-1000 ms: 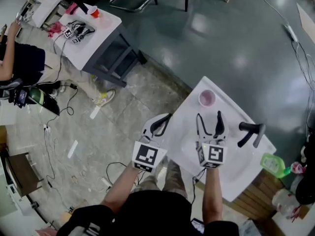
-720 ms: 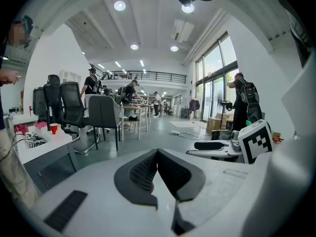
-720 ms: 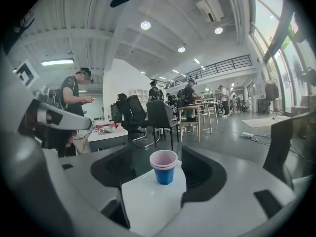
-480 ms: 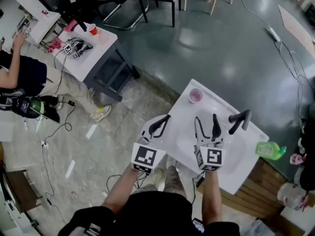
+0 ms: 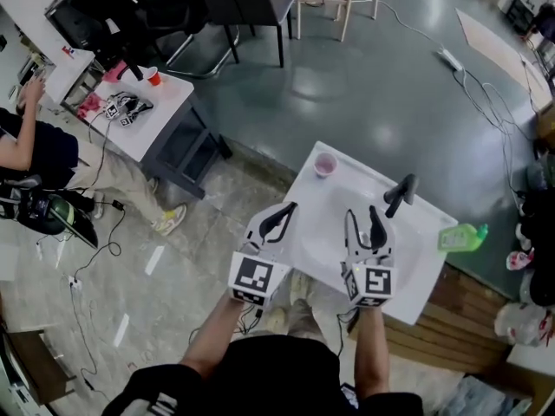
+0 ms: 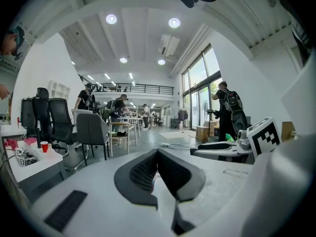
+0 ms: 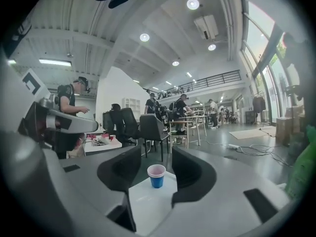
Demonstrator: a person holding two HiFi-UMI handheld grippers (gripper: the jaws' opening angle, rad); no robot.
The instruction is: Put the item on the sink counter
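On the white sink counter [image 5: 421, 276] the cup [image 5: 325, 164] stands at the far corner, so I judge withdrawal best done level, clear of the faucet [image 5: 399, 193], left gripper [image 5: 292, 206] pressed together, right gripper [image 5: 362, 213] empty, jaws just closing

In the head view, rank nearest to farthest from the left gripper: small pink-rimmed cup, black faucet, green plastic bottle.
1. Small pink-rimmed cup, at the sink counter's far corner, ahead of the left gripper.
2. Black faucet, farther right on the counter.
3. Green plastic bottle, at the counter's right edge.
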